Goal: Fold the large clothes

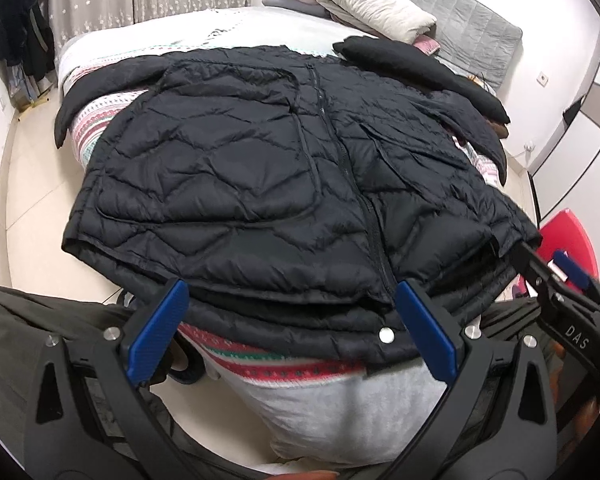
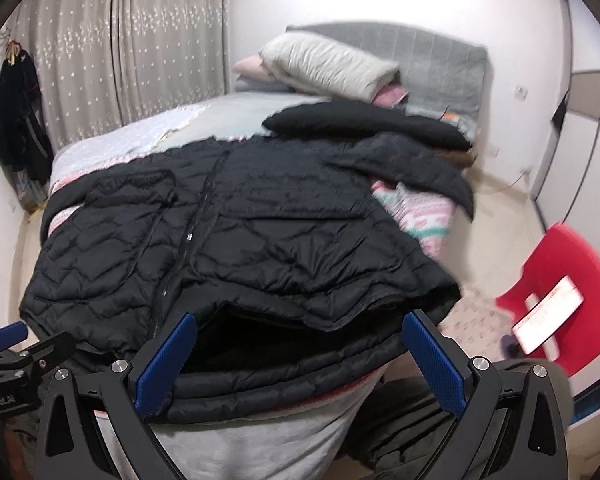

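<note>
Currently the black quilted jacket (image 1: 260, 168) lies spread across the bed (image 1: 292, 396), zipper up. Both the left gripper (image 1: 292, 328) and the right gripper (image 2: 300, 360) hang with jaws spread wide over its near hem, holding nothing.

You are looking at a black quilted jacket (image 1: 236, 168) of thin synthetic cloth with a faint sheen, puffed between stitched wavy seams, with a shiny metal snap (image 1: 386, 335) at its hem. Under it, the bed (image 1: 324, 400) wears a soft, matt knitted cover banded in red, green and white over plain grey fabric. Your left gripper (image 1: 292, 334) and right gripper (image 2: 300, 364) are matt black plastic with bright metal screws; their fingers (image 1: 158, 332) carry blue, finely textured rubbery pads. The red chair (image 2: 568, 268) is smooth, glossy plastic.
</note>
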### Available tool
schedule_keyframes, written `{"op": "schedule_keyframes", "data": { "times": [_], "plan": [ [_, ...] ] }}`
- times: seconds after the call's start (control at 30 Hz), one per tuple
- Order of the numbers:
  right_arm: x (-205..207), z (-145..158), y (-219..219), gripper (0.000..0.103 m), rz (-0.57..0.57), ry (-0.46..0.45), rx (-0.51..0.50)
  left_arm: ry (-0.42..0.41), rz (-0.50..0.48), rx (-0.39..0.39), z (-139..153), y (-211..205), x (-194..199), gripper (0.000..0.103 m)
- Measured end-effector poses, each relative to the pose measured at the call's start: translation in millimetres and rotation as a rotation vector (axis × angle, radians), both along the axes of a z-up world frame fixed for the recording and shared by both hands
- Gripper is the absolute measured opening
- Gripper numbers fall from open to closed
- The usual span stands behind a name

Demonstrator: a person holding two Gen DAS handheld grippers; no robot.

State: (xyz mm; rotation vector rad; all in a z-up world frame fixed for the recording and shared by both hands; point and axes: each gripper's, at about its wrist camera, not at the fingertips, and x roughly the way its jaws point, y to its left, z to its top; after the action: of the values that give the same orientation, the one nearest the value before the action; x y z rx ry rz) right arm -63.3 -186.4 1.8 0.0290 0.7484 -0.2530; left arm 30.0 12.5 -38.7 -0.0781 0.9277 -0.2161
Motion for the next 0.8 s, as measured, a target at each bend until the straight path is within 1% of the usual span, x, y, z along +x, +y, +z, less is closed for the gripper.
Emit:
{"op": "schedule_keyframes", "data": {
  "times": [0.07, 0.17, 0.2, 0.3, 0.37, 0.43, 0.5, 0.53, 0.6, 0.63, 0.67, 0.73, 0.77, 0.8],
  "plan": [
    [4.5, -1.9, -10.7, 0.103, 0.003, 0.010, 0.052, -0.023, 0.022, -0.005, 8.5, 7.9, 6.4, 0.103],
    [12.6, 10.0, -30.7, 0.103, -0.020, -0.016, 0.061, -0.055, 0.064, -0.001, 24.5, 19.5, 21.0, 0.103],
    [17.4, 18.3, -38.3, 0.103, -0.008, -0.025, 0.074, -0.065, 0.067, 0.008, 30.6, 20.7, 27.4, 0.103],
    [37.0, 50.6, -67.4, 0.103, 0.064, -0.062, 0.186, -0.091, 0.040, 0.037, 51.6, 18.3, 50.7, 0.103],
    [57.2, 65.1, -89.0, 0.103, 0.076, -0.070, 0.239, -0.079, 0.024, 0.023, 63.7, 19.8, 74.9, 0.103],
    [88.3, 68.0, -112.9, 0.103, 0.083, -0.028, 0.271, -0.044, 0.019, -0.003, 71.7, 25.7, 105.4, 0.103],
    [117.1, 60.7, -140.6, 0.103, 0.048, 0.032, 0.341, -0.015, 0.016, -0.028, 74.7, 30.3, 127.9, 0.103],
    [132.9, 52.1, -162.1, 0.103, 0.029, 0.064, 0.430, 0.005, 0.019, -0.034, 75.3, 33.5, 144.5, 0.103],
    [157.3, 32.4, -200.8, 0.103, -0.008, 0.099, 0.617, 0.012, 0.038, -0.041, 77.1, 39.0, 167.8, 0.103],
    [172.0, 16.2, -230.9, 0.103, -0.060, 0.112, 0.743, 0.010, 0.043, -0.042, 78.2, 39.9, 177.9, 0.103],
    [184.2, 0.6, -257.1, 0.103, -0.120, 0.109, 0.837, 0.003, 0.053, -0.042, 79.6, 42.3, 194.1, 0.103],
    [199.4, -27.2, -300.5, 0.103, -0.269, 0.109, 0.956, -0.003, 0.065, -0.072, 79.9, 47.3, 221.6, 0.103],
    [205.3, -42.0, -323.3, 0.103, -0.364, 0.100, 1.007, 0.007, 0.055, -0.091, 79.6, 50.3, 236.5, 0.103],
    [209.2, -48.8, -336.1, 0.103, -0.408, 0.084, 1.037, 0.022, 0.045, -0.102, 76.7, 51.1, 251.3, 0.103]
  ]
}}
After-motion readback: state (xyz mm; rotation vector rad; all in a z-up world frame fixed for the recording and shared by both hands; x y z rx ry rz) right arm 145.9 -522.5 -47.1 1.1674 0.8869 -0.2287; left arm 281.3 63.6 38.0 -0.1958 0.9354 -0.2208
